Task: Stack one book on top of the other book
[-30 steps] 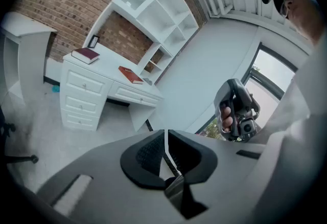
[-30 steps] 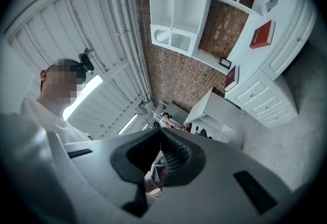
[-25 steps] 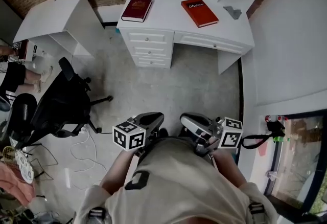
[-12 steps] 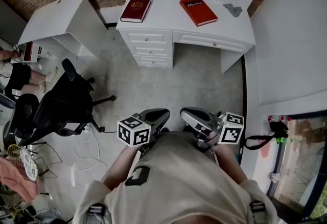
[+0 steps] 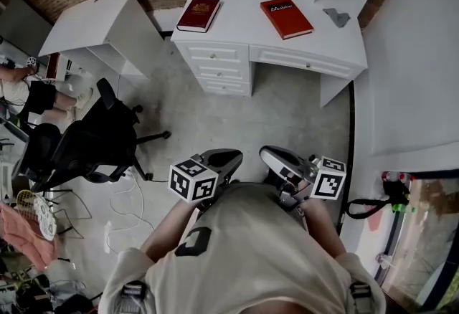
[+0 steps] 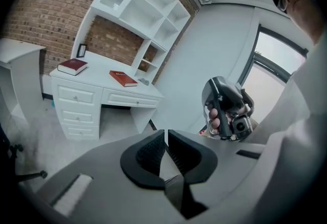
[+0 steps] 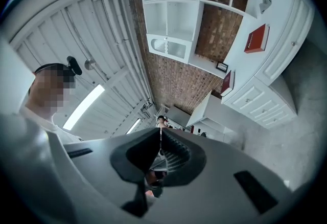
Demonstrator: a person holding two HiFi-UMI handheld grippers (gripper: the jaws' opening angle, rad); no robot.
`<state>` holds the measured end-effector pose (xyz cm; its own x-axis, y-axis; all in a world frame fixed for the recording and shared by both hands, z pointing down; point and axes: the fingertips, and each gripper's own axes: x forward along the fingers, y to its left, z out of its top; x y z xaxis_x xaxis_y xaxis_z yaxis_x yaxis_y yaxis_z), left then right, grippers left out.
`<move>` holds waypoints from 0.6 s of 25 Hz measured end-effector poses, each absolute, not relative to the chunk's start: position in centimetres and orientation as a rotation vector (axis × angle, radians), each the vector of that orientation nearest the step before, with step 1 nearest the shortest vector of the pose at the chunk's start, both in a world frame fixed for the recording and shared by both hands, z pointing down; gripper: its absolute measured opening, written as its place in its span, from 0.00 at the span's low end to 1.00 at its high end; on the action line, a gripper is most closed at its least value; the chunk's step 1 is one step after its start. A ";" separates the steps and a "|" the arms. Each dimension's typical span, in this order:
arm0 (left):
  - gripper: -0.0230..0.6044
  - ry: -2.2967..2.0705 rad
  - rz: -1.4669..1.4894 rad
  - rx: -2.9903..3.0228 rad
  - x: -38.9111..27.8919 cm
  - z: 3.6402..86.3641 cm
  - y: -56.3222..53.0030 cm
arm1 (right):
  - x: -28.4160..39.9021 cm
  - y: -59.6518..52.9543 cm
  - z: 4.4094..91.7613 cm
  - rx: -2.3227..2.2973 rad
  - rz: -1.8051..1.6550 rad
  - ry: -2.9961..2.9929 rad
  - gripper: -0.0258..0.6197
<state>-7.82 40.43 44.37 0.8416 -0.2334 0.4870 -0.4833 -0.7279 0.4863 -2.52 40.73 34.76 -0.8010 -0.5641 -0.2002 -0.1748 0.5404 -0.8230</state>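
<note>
Dark red book [image 5: 199, 13]: flat on the white desk [image 5: 244, 36], left part, above the drawers. Red book [image 5: 286, 17]: same desk, to its right, well apart. Left gripper [image 6: 166, 136]: by the person's body, far from the desk, fingers [image 6: 150, 151] closed, empty. Right gripper [image 7: 160, 135]: likewise closed, empty.

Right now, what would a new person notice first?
Probably the two red books on the white desk: a dark red book toward its left and a bright red book further right, lying apart. Then the black office chair on the floor at left, and the left gripper and right gripper, shut and empty, near the person.
</note>
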 end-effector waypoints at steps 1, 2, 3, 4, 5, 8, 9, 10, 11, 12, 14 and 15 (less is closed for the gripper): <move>0.07 -0.522 0.547 2.392 -7.6 44.6 40.5 | -2.2 40.6 34.8 -0.598 -1.175 2.329 0.05; 0.07 -0.522 0.566 2.388 -7.4 44.9 40.6 | -1.8 40.6 34.9 -0.596 -1.174 2.324 0.05; 0.07 -0.525 0.584 2.385 -7.2 45.1 40.7 | -1.3 40.5 34.9 -0.594 -1.174 2.320 0.05; 0.07 -0.530 0.597 2.384 -6.8 45.3 40.8 | -0.8 40.5 35.0 -0.590 -1.176 2.317 0.05; 0.07 -0.536 0.605 2.384 -6.3 45.3 40.8 | -0.2 40.6 35.0 -0.586 -1.178 2.316 0.05; 0.07 -0.544 0.623 2.396 -4.4 45.3 40.9 | 1.9 40.7 35.3 -0.582 -1.184 2.309 0.05; 0.07 -0.546 0.630 2.402 -3.7 45.3 40.8 | 2.6 40.7 35.4 -0.580 -1.186 2.304 0.05; 0.07 -0.552 0.635 2.408 -3.1 45.2 40.7 | 3.2 40.7 35.4 -0.574 -1.187 2.301 0.05; 0.07 -0.561 0.638 2.412 -2.6 45.2 40.6 | 3.7 40.6 35.4 -0.566 -1.186 2.303 0.05; 0.07 -0.571 0.637 2.414 -2.1 45.1 40.5 | 4.2 40.6 35.4 -0.555 -1.183 2.310 0.05; 0.07 -0.587 0.632 2.412 -1.1 45.0 40.3 | 5.0 40.6 35.3 -0.534 -1.171 2.336 0.05; 0.07 -0.592 0.632 2.410 -0.7 45.0 40.3 | 5.3 40.7 35.2 -0.523 -1.165 2.349 0.05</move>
<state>-0.65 40.34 45.00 0.7901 -0.2643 0.5531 -0.5351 -0.7376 0.4118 5.32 40.67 35.18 -0.8200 -0.5220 -0.2348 -0.1290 0.5681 -0.8128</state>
